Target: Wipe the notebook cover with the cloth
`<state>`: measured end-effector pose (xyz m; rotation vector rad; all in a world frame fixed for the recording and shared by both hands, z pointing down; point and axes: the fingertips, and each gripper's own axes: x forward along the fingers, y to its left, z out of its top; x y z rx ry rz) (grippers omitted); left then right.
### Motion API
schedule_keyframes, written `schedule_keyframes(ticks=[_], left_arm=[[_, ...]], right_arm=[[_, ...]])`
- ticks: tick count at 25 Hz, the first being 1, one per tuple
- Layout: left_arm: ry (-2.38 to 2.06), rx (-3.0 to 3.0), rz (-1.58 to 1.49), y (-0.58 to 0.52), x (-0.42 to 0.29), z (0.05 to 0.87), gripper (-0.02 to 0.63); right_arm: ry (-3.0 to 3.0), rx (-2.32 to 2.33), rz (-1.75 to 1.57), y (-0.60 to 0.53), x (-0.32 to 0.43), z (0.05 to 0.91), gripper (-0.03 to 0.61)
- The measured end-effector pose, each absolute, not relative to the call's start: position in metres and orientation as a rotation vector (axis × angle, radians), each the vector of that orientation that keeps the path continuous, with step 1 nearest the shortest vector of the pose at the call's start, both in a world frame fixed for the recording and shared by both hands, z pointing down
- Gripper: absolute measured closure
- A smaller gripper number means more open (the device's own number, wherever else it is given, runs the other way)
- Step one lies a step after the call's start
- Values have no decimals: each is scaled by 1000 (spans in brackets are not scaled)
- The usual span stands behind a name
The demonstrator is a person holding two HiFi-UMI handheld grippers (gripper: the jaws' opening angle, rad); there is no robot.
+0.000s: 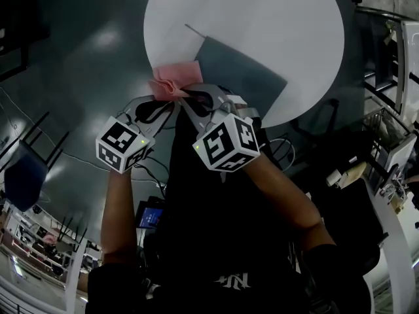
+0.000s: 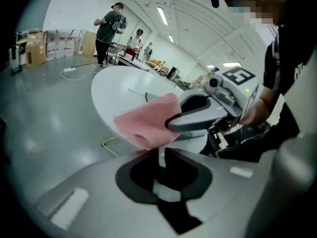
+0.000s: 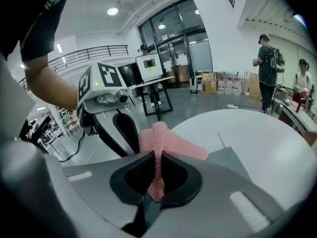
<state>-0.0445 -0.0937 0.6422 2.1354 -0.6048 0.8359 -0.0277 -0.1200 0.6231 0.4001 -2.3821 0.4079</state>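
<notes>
Though unclear overhead, cloth (image 3: 173, 144) clamped in right gripper (image 3: 157, 153) jaws, left gripper (image 2: 159, 152) likewise.

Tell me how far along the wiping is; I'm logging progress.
Done: the cloth is picked up, pinched in the right hand-held gripper. In hand: it is held at the table's near edge. Left: wiping the notebook cover, just beyond the cloth.

Cloth (image 1: 171, 84) and right gripper (image 1: 196, 97) hide the notebook's (image 1: 243, 77) near edge.
</notes>
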Motion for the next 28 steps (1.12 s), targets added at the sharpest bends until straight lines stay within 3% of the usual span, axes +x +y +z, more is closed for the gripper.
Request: schedule_keyframes(ticks=[11, 28], left_arm=[[-575, 2140, 824, -89, -44, 638, 583], [-546, 2183, 863, -103, -5, 619, 583]], right_arm=[[-2278, 332, 364, -101, -8, 637, 566], [-2103, 413, 517, -42, 143, 638, 566]])
